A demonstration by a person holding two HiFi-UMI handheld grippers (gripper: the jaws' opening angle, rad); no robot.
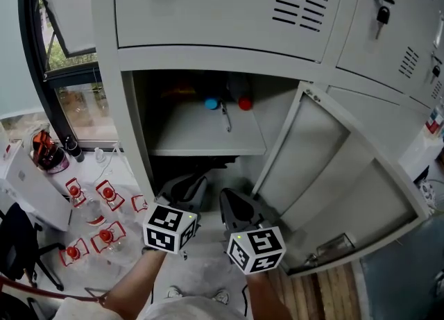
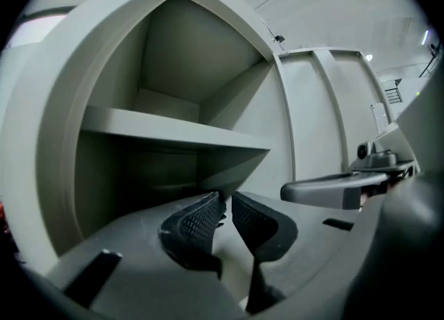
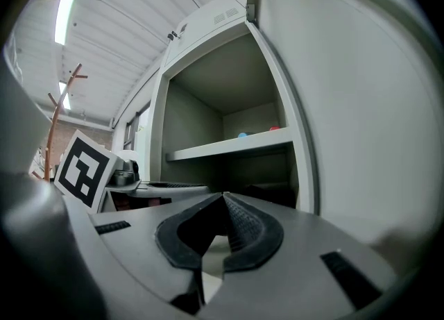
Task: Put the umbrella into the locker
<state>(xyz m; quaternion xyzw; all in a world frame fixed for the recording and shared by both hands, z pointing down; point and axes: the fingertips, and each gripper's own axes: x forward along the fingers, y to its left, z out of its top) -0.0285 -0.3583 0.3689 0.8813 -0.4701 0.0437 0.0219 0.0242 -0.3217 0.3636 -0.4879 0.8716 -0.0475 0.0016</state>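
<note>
The tall grey metal locker (image 1: 132,124) stands in front with its mouth wide open. Its flat grey metal door (image 1: 333,173) swings far out to the right; the door's long edge runs close beside the right hand-held gripper (image 3: 223,199).

A thin flat grey shelf (image 1: 201,135) cuts the inside in two; the top room is light, and the bottom room is low and dark. Near the back of the shelf sit a small round blue thing (image 1: 211,103) and a small round red thing (image 1: 245,103), apart from each other; a thin silver thing (image 1: 227,116) lies between them.

The left hand-held gripper (image 2: 225,204) points at the locker mouth, just under the shelf edge. Its two black bumpy pads stand a little apart, with a thin gap and nothing in it. The right hand-held gripper's black bumpy pads touch at the tips, with nothing between them. Each one has a white cube with black square marks (image 1: 170,228); the two cubes sit side by side, near each other.

The umbrella is in neither hand-held gripper. A dark lump (image 3: 267,188) sits in the bottom room under the shelf; it is too dark to say if it is the umbrella.

Left of the locker, small red and white things (image 1: 104,194) lie on the floor by a black-framed window (image 1: 69,48).
</note>
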